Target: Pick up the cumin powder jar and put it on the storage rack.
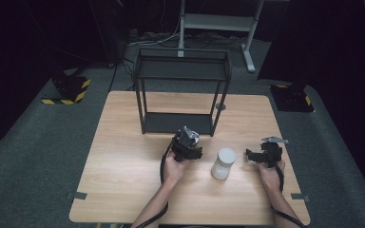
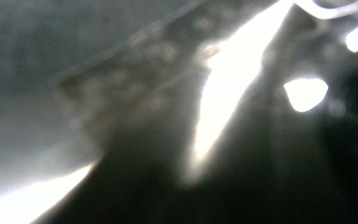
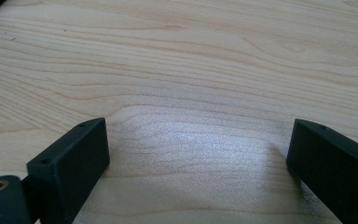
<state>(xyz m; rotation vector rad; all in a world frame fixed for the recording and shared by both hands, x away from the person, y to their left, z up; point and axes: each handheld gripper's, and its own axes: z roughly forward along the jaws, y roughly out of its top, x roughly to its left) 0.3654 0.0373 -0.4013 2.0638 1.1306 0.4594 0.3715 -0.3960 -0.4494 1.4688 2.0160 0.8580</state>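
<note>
Right tool [image 3: 198, 158] jaws wide over bare table [image 3: 191, 70]; jar [image 1: 223, 163] beside.

The left gripper [image 1: 188, 144] is held in the left hand [image 1: 173, 166], its jaws' state indiscernible. The right gripper [image 3: 198, 163], gripped by the right hand [image 1: 268, 174], has its jaws spread wide.

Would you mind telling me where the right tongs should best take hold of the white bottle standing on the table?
Grip the white bottle around its cylindrical body, probably just below the cap, coming in level from its right. It stands upright, and the right tongs are open beside it with bare table between.
</note>
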